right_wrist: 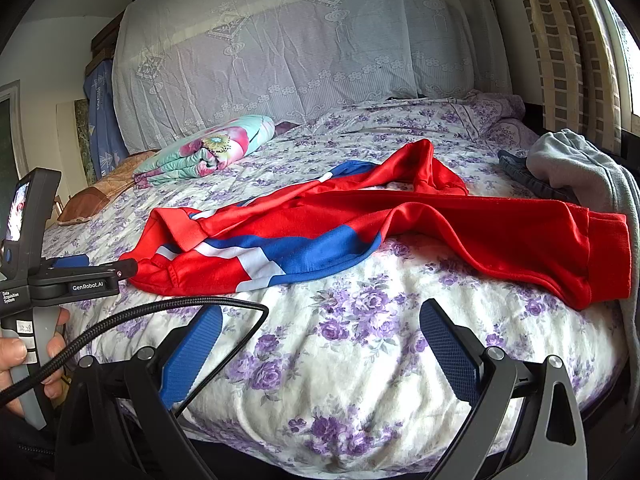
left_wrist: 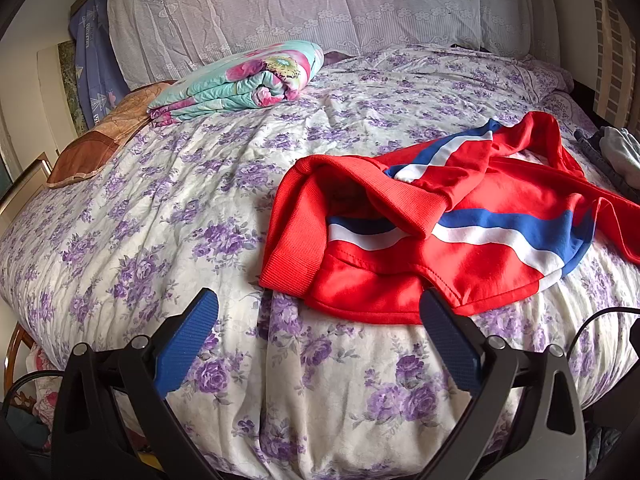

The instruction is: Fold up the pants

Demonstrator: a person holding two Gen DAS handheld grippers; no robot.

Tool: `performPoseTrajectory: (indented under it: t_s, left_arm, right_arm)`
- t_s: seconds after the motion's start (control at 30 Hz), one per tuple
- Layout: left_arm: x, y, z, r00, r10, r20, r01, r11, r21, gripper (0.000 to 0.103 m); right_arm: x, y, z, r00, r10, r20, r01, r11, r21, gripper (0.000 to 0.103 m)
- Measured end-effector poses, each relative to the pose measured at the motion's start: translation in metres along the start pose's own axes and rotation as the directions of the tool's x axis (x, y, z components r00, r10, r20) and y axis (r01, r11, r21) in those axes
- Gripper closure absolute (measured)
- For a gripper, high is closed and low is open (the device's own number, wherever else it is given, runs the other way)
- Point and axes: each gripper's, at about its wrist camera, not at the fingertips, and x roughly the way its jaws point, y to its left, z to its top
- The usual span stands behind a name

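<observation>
Red pants (left_wrist: 472, 240) with blue and white stripes lie crumpled on the flowered bed (left_wrist: 200, 216). The ribbed waistband (left_wrist: 296, 240) faces the left gripper. My left gripper (left_wrist: 318, 300) is open and empty, just in front of the pants' near hem. In the right wrist view the pants (right_wrist: 400, 216) stretch across the bed, one leg cuff (right_wrist: 608, 256) at the right. My right gripper (right_wrist: 320, 312) is open and empty, a little short of the pants. The left gripper's body (right_wrist: 60, 280) shows at the left, held by a hand.
A folded flowered quilt (left_wrist: 240, 80) and a brown pillow (left_wrist: 104, 140) lie at the far left of the bed. Grey and dark clothes (right_wrist: 572, 168) are piled at the right edge. A lace-covered headboard (left_wrist: 300, 8) stands behind. A black cable (right_wrist: 160, 312) crosses near the right gripper.
</observation>
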Motion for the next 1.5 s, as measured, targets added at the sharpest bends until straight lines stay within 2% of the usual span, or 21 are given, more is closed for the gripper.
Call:
performPoseTrajectory:
  t_s: [0.83, 0.97, 1.13, 1.27, 1.4, 1.43, 1.5]
  left_arm:
    - [0.0, -0.002, 0.001, 1.0, -0.005, -0.001, 0.005, 1.0, 0.001, 0.005]
    - [-0.001, -0.013, 0.011, 0.998, -0.056, 0.004, 0.056, 0.998, 0.001, 0.005]
    - [0.02, -0.039, 0.033, 0.993, -0.109, -0.037, 0.11, 0.994, 0.007, 0.005]
    - [0.056, -0.052, 0.049, 0.979, -0.165, -0.122, 0.16, 0.986, -0.05, 0.005]
    - [0.077, -0.057, 0.06, 0.965, -0.221, -0.141, 0.204, 0.971, -0.126, 0.005]
    - [0.079, -0.056, 0.063, 0.963, -0.238, -0.126, 0.219, 0.965, -0.144, 0.007]
    - [0.082, -0.058, 0.067, 0.962, -0.249, -0.115, 0.23, 0.961, -0.153, 0.027]
  right_arm:
    - [0.0, 0.0, 0.0, 1.0, 0.002, -0.002, -0.002, 1.0, 0.002, 0.003]
    - [-0.002, -0.001, -0.001, 1.0, 0.006, -0.001, -0.006, 1.0, 0.001, 0.003]
    - [-0.004, -0.006, -0.002, 1.0, 0.008, 0.011, -0.008, 1.0, 0.009, 0.003]
    - [-0.006, -0.018, -0.002, 1.0, 0.0, 0.016, 0.0, 0.999, 0.034, 0.003]
    - [-0.004, -0.034, -0.002, 1.0, -0.007, 0.007, 0.007, 0.998, 0.07, 0.003]
    - [-0.003, -0.037, -0.003, 1.0, -0.008, 0.006, 0.008, 0.997, 0.077, 0.003]
    - [-0.001, -0.042, -0.003, 1.0, -0.008, 0.002, 0.008, 0.997, 0.083, 0.003]
